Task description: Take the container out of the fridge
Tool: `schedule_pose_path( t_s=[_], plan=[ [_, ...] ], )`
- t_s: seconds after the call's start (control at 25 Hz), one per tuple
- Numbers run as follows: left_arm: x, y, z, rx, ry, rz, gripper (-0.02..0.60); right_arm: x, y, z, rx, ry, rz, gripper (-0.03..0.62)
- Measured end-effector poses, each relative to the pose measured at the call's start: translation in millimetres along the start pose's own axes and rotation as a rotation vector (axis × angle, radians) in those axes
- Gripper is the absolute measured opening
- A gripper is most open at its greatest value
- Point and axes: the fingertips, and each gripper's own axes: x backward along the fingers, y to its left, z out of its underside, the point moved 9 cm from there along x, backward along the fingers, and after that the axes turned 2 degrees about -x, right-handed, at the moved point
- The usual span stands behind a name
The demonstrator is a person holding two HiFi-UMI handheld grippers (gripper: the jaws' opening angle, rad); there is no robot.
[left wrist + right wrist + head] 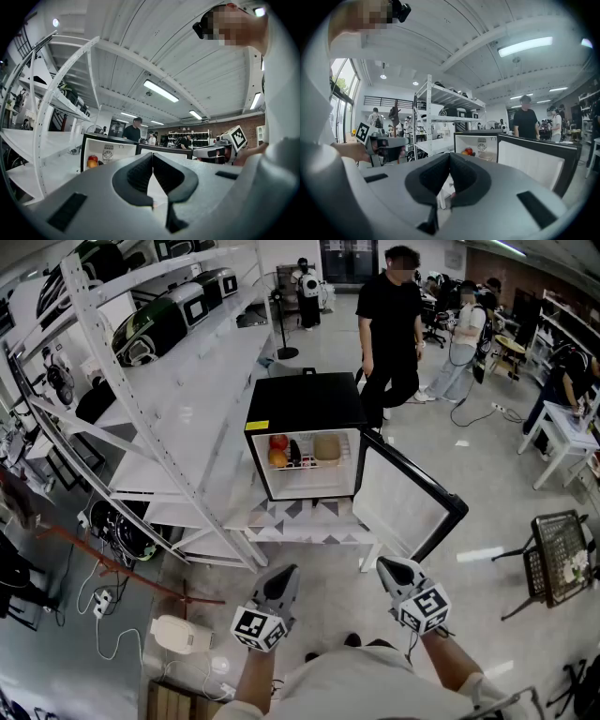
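Container [326, 447] sits on the open fridge [302, 401] shelf, approach step barely begun; left gripper [286, 571] and right gripper [386, 566] both clenched empty, well short, one likely must advance and open.

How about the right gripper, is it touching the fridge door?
Apart. The right gripper view shows the fridge door standing well ahead of the shut right gripper, with open space between them.
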Motion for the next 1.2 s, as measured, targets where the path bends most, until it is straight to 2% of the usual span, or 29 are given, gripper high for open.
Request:
schedule_pose_path(
  t_s=[0.6, 1.2],
  plan=[
    [-22.5, -9.4, 2.2, -0.004, 0.013, 0.002, 0.005, -4.3, -23.4, 1.8, -0.025, -0.009, -0.025, 0.003],
    [-62.8, -26.8, 11.2, 0.005, 0.011, -0.033, 0.005, -4.0, -66.6, 7.4, 0.030, 0.012, -0.089, 0.005]
  ],
)
